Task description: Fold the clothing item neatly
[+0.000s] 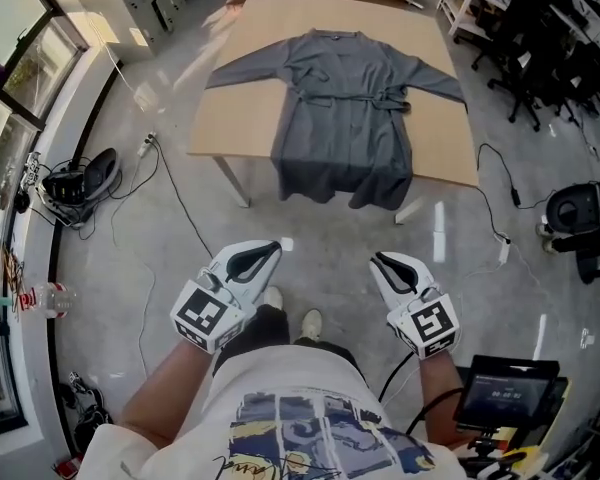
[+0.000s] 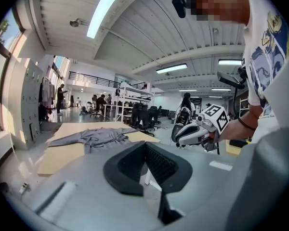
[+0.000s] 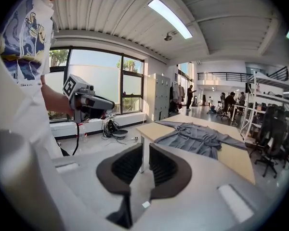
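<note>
A grey robe [image 1: 345,118] lies spread flat on a wooden table [image 1: 230,128] at 12 o'clock in the head view, with its hem hanging over the near edge. The left gripper [image 1: 268,252], at 7 o'clock, has its jaws pressed together on nothing. The right gripper [image 1: 382,261], at 5 o'clock, shows a narrow, unoccupied gap; both are well apart from the table.
</note>
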`<move>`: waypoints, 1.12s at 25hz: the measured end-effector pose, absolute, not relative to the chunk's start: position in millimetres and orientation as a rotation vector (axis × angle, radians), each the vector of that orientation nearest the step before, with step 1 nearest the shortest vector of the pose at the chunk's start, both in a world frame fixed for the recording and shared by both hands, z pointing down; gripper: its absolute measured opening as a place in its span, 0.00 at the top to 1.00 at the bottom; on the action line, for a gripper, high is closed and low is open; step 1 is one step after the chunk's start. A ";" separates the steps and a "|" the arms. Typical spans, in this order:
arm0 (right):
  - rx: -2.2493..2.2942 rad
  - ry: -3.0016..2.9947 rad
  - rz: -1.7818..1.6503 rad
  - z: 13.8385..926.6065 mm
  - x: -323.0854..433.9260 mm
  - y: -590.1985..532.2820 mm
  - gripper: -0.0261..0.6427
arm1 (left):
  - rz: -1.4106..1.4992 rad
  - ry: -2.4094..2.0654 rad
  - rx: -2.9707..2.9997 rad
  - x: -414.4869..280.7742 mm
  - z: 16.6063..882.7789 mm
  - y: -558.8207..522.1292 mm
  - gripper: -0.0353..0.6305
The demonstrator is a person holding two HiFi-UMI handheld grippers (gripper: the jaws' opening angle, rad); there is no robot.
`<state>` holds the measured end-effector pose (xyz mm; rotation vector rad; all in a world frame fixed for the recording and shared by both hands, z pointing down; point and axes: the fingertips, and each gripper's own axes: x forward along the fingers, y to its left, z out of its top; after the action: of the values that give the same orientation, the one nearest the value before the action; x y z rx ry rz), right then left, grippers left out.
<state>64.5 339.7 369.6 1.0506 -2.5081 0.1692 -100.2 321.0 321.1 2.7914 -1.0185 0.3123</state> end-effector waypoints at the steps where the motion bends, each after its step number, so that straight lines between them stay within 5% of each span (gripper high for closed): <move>1: 1.049 -2.507 0.170 366.9 60.6 336.3 0.92 | 0.310 -1.019 2.789 -101.9 317.9 317.5 0.93; 28: 0.861 -2.452 0.125 400.0 -51.5 49.9 0.89 | 0.397 -1.024 2.765 -171.7 349.1 86.9 0.92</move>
<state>-51.5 49.9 400.0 0.8611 -2.4520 0.1248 -171.7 86.9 349.1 2.7645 -1.0242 0.3974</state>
